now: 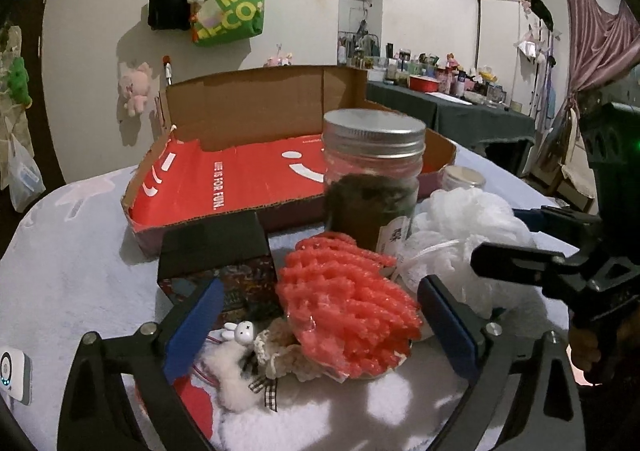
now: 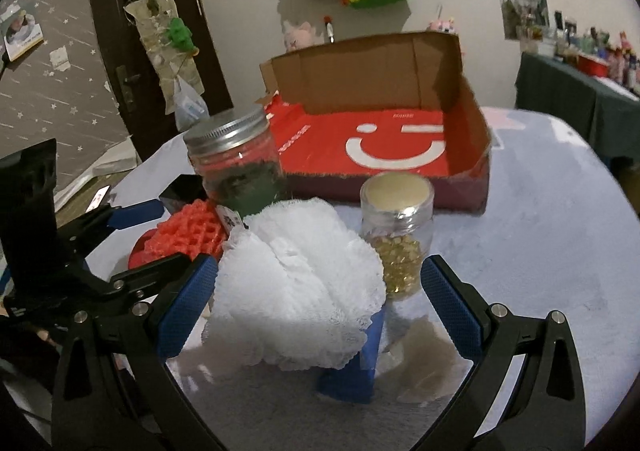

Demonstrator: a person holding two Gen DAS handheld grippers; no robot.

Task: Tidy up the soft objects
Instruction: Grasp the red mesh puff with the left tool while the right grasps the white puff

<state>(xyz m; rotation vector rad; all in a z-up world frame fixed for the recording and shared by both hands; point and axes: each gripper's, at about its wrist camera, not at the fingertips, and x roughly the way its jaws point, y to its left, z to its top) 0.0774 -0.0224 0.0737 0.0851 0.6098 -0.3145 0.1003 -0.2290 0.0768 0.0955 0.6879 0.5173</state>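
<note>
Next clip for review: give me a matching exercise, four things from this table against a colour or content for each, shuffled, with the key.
Things:
1. mesh bath puff
2. foam net
3. tall jar
4. small jar

Descriptions:
A. holds golden beads
B. white
C. holds dark, leafy material under a silver screw lid
D. coral red

Pairs: 1-B, 2-D, 3-C, 4-A
</note>
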